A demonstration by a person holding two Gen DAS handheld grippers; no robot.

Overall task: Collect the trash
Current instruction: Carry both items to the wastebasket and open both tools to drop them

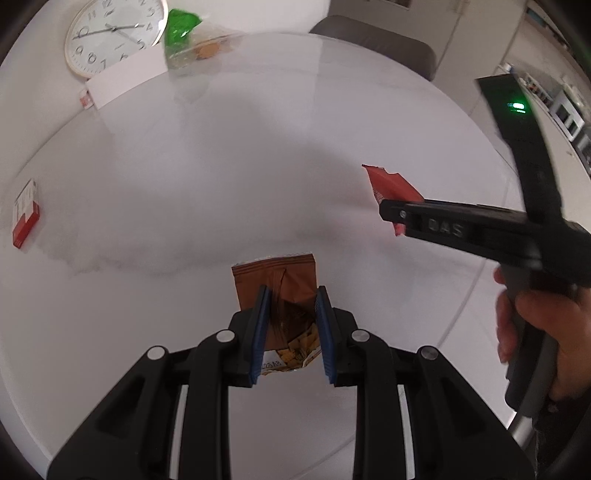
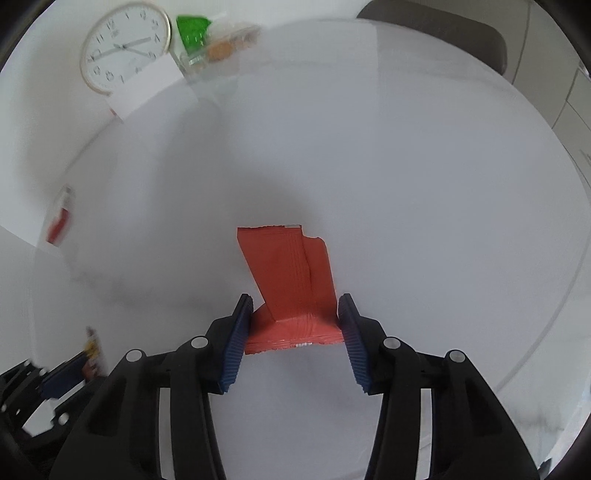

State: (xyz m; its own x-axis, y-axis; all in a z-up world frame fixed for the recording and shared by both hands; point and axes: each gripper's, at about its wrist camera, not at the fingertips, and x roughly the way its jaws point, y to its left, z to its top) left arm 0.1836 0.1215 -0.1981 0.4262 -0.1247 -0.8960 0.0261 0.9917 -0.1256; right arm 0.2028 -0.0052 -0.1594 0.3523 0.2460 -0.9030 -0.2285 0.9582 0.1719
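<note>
My left gripper (image 1: pixel 291 295) is shut on a brown snack wrapper (image 1: pixel 284 284), held above the white round table (image 1: pixel 184 206). My right gripper (image 2: pixel 295 304) is shut on a torn red wrapper (image 2: pixel 291 273), its blue pads pressing both sides. In the left wrist view the right gripper (image 1: pixel 386 214) comes in from the right with the red wrapper (image 1: pixel 391 182) sticking out of its jaws. The left gripper's fingers (image 2: pixel 62 373) show at the lower left of the right wrist view.
A wall clock (image 1: pixel 110 35) and a white card (image 1: pixel 125 79) lean at the table's far left. A clear bag with a green top (image 1: pixel 184 37) lies beside them. A red and white box (image 1: pixel 24 214) sits at the left edge. A grey chair (image 1: pixel 373 44) stands behind the table.
</note>
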